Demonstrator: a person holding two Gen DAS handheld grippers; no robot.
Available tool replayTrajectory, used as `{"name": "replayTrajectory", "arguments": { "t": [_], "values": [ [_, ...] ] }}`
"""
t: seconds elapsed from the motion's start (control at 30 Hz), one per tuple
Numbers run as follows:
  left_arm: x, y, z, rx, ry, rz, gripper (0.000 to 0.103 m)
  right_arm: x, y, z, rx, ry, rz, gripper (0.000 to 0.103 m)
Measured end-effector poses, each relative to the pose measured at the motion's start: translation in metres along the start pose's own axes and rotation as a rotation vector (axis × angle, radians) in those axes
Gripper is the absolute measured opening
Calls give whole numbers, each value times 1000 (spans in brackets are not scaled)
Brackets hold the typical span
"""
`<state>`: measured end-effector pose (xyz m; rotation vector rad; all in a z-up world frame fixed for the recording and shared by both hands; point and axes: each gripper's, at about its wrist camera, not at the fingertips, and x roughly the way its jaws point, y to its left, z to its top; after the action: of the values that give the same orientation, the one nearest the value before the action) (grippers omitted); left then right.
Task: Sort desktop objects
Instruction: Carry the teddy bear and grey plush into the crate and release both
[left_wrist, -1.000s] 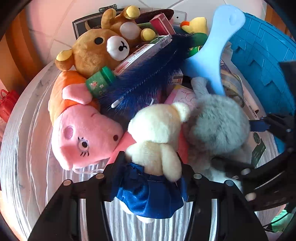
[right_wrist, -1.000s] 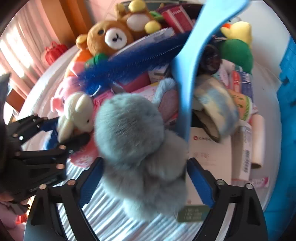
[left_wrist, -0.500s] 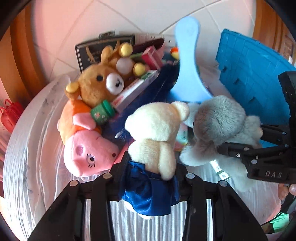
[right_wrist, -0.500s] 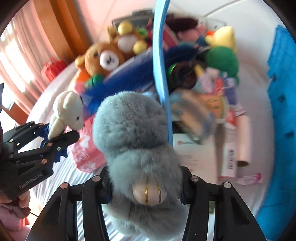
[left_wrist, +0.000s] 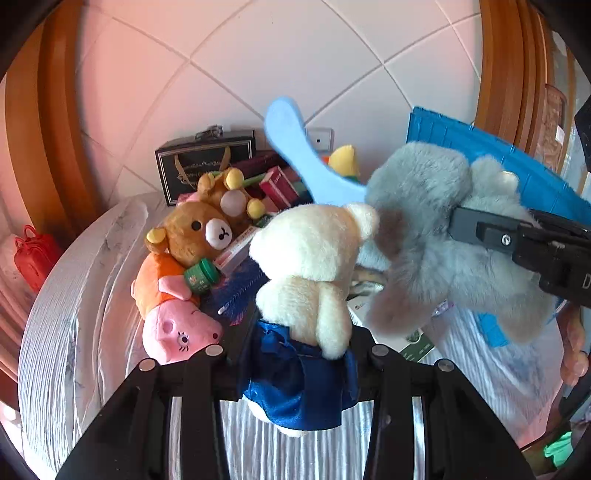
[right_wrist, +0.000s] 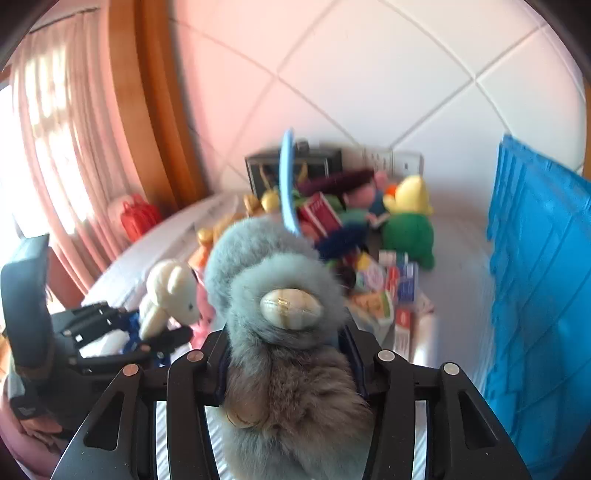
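The left gripper (left_wrist: 295, 363) was clamped narrow on the cream plush bear in a blue satin skirt (left_wrist: 314, 266), its jaws having just closed further on the skirt at the six o'clock edge of the left wrist view. The right gripper (right_wrist: 291, 354) had likewise just been closing and pinched the fluffy grey plush animal (right_wrist: 273, 295) at its waist, low in its own view. In the left wrist view that grey toy (left_wrist: 436, 236) hung at three o'clock, just beside the bear.

Both toys looked light and soft. They would squash rather than slip, so I judged a hold round the body safest, since the satin seemed slick.

Farther out, at ten o'clock on the round white table (left_wrist: 55, 317), lay a pink pig plush (left_wrist: 177, 325) and a brown bear plush (left_wrist: 192, 229), touching. A light blue flat paddle (left_wrist: 295, 147) rose at twelve o'clock, and a blue plastic crate (right_wrist: 535, 277) stood at three.

The grey toy's face was hidden, the right view was blurred, and the boxes behind were too jumbled to tell apart.
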<state>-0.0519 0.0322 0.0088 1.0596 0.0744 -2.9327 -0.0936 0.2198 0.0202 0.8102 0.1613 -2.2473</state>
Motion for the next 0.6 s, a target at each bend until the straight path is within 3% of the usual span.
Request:
{"name": "replayTrajectory", "arguments": {
  "t": [0.1,0.23,0.43,0.6],
  "values": [
    [-10,-5,6,3,-35,15,38,-15,3,10,-21,-56,8,32],
    [-12,-6,5,2,-36,34,38,-18,10,17,-62,-38,4,27],
    [12,-6,-34,-16,99,42,38,12,1,-12,-55,135,11,28],
    [40,-6,-88,-19,265,44,38,38,-8,-70,-27,333,30,31]
  ]
}}
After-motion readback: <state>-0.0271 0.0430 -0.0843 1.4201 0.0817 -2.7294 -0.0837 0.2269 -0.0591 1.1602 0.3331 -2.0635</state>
